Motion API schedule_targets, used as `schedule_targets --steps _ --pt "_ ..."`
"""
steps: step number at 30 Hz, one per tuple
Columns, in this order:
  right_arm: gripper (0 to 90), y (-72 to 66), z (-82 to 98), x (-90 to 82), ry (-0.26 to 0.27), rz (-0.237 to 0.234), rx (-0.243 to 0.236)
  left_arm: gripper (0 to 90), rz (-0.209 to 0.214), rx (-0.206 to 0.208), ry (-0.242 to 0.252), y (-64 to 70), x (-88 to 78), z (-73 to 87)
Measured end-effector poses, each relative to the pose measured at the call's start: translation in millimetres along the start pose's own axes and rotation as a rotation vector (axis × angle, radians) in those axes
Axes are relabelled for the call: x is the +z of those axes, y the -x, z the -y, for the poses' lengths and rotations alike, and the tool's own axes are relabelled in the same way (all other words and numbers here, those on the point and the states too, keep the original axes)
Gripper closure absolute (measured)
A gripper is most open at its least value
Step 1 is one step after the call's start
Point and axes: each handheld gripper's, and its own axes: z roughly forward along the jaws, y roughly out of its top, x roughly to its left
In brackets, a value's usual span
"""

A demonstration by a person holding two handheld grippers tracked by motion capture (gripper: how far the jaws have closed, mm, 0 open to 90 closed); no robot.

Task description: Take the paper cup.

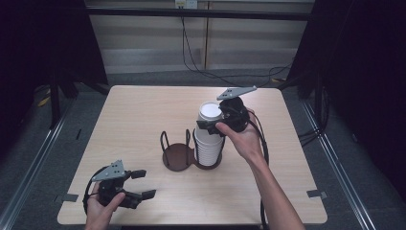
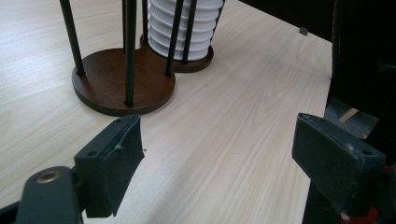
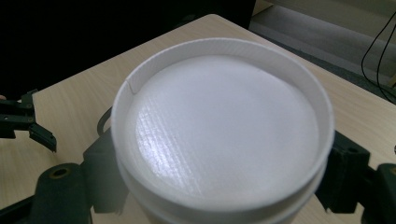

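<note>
A stack of upturned white paper cups [image 1: 209,143] stands in the right bay of a brown two-bay wire holder [image 1: 176,155]. The left bay is bare. My right gripper [image 1: 210,122] comes in from the right at the top of the stack, shut on the top cup [image 1: 209,111]. In the right gripper view the cup's white bottom [image 3: 224,130] sits between the two black jaws, pads against its sides. My left gripper [image 1: 145,183] rests open near the table's front left corner, nothing between its jaws. Its view looks across the table at the holder [image 2: 112,88] and the stack [image 2: 187,28].
The light wooden table [image 1: 134,115] has grey tape marks at its front corners [image 1: 69,197] [image 1: 316,193]. Black cables run over the floor behind the far edge [image 1: 210,72]. Dark curtains stand to both sides.
</note>
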Motion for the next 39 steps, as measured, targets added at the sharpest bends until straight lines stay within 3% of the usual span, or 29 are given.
schedule_targets --steps 3,28,35,39 --pt "20.5 0.0 -2.5 -3.5 0.027 -0.002 0.005 16.2 0.000 -0.005 0.000 0.2 0.2 0.1" --pt "20.9 0.0 -10.5 -18.7 0.072 -0.016 0.012 16.3 0.017 -0.019 0.000 -1.0 1.5 0.6" --pt "21.1 -3.1 -19.5 -29.2 0.105 -0.013 0.000 16.3 0.024 -0.017 -0.006 -0.6 2.4 0.5" --pt "21.2 -2.0 -22.2 -36.0 0.143 -0.025 0.018 16.3 0.011 -0.020 0.002 -0.1 1.1 0.6"
